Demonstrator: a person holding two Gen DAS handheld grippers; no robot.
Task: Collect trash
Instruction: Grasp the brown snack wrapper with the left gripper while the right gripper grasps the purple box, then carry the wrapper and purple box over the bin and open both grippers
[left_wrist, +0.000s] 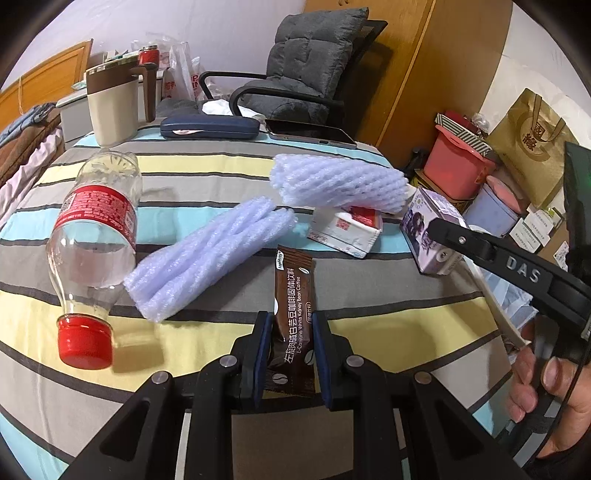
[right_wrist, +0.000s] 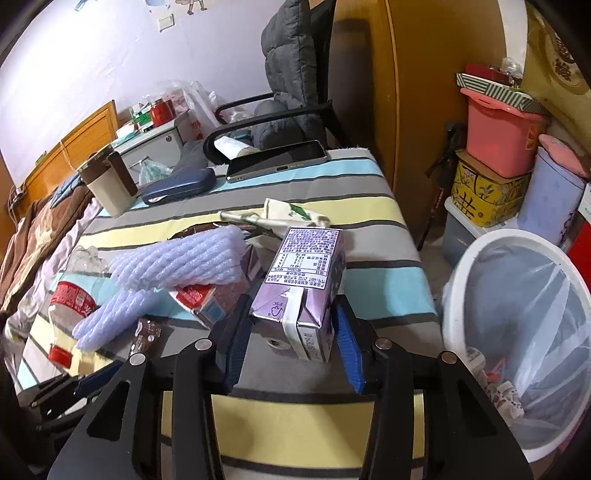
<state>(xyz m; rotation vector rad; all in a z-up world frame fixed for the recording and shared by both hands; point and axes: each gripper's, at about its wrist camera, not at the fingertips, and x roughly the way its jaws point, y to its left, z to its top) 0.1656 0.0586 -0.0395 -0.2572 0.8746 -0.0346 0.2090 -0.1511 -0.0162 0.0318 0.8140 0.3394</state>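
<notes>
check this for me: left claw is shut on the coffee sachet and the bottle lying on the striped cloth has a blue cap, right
Not quite. The bottle has a red cap, as the left wrist view shows. The rest holds: the left claw is shut on the coffee sachet, and the bottle lies on the striped cloth.

A table (left_wrist: 207, 177) covered in a striped cloth carried a clear bottle (left_wrist: 94, 240) lying on its side near the left edge, foam netting (left_wrist: 207, 251) mid-table, a purple carton (right_wrist: 306, 284) by the right edge, and a mug (left_wrist: 110, 107), glasses case (left_wrist: 208, 127) and phone (left_wrist: 310, 133) along the far edge.
</notes>
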